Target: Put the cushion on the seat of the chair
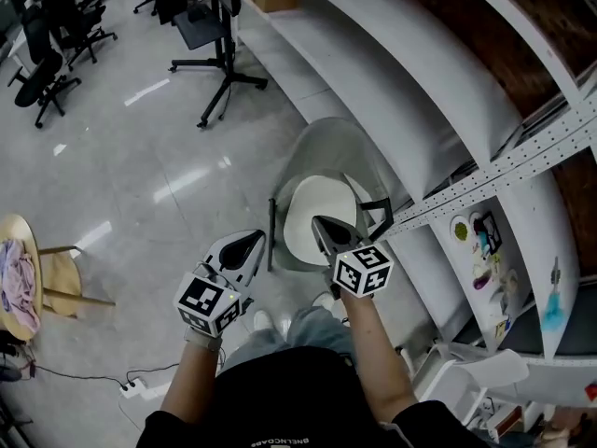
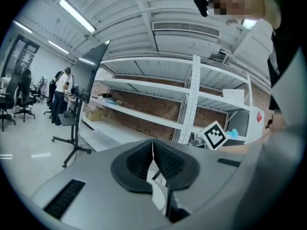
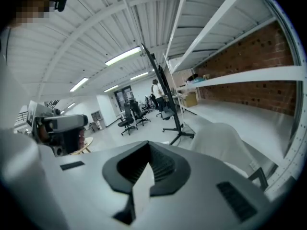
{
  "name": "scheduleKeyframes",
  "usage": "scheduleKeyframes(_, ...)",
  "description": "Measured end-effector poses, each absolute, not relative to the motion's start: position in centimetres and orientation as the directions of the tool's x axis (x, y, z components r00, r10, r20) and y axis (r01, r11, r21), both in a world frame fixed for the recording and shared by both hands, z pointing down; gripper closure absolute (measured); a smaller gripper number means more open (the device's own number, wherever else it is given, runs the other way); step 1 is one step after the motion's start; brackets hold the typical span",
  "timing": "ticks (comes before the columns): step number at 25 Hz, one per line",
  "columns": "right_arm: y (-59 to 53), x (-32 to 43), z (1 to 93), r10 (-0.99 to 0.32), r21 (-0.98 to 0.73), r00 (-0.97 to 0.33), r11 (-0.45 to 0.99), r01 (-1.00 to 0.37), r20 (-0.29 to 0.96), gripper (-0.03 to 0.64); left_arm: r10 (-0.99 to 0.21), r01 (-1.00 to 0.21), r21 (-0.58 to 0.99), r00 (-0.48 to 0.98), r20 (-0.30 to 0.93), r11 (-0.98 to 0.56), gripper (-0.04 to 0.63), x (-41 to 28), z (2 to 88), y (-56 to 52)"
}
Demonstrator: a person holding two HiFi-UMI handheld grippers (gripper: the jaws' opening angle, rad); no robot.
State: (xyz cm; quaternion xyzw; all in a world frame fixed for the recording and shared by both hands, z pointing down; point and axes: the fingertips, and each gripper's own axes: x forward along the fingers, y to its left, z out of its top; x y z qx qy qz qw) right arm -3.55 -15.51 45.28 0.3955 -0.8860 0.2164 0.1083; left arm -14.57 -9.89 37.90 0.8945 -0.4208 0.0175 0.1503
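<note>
**Cushion on the chair seat; both hand-held grippers shut and empty**

Cushion (image 1: pixel 310 202): white, a rounded oval. It lies flat on the seat of the chair (image 1: pixel 326 143), directly in front of me. In the head view its long axis runs from the seat's front edge towards the backrest, leaning a little to the right at the far end. The broad face is up. The grey curved backrest wraps round the far side. Black frame pieces stand to either side of the seat.

Left hand-held gripper (image 1: pixel 250 241): pads together at the tip and nothing between them, confirmed in its own view (image 2: pixel 153 145). It sits just left of the chair and points towards the seat. It is not over the cushion.

Right hand-held gripper (image 1: pixel 322 227): jaws closed and nothing held, confirmed in its own view (image 3: pixel 147 150). In the head view its tip overlaps the cushion's near edge. Its own view shows nothing touching the tip. That view looks out past the chair (image 3: pixel 220 140) into the room.

The two hand-held grippers are side by side and near each other, marker cubes towards me.

Surroundings: a white shelf rack (image 1: pixel 438 91) runs along the right, close behind the chair. The floor (image 1: pixel 140 175) is grey and glossy. A wooden stool (image 1: pixel 56 283) stands well off to the left with a pink cloth (image 1: pixel 17 278) on it.
</note>
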Motion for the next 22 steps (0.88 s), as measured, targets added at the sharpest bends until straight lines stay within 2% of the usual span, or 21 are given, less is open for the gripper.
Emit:
scheduleKeyframes(5,-14.6,-2.0,39.5,-0.692,-0.247,-0.673,0.626,-0.740,0.262,0.610,-0.711,-0.717,0.237,0.692,0.128,-0.656,0.581,-11.6,35.9,-11.1)
scheduleKeyframes(22,-11.3,6.7,28.6,-0.738,-0.199,-0.671,0.649,-0.735,0.070,0.609,-0.607,-0.606,0.168,0.793,0.047,-0.778,0.581,-0.6,29.2,-9.7)
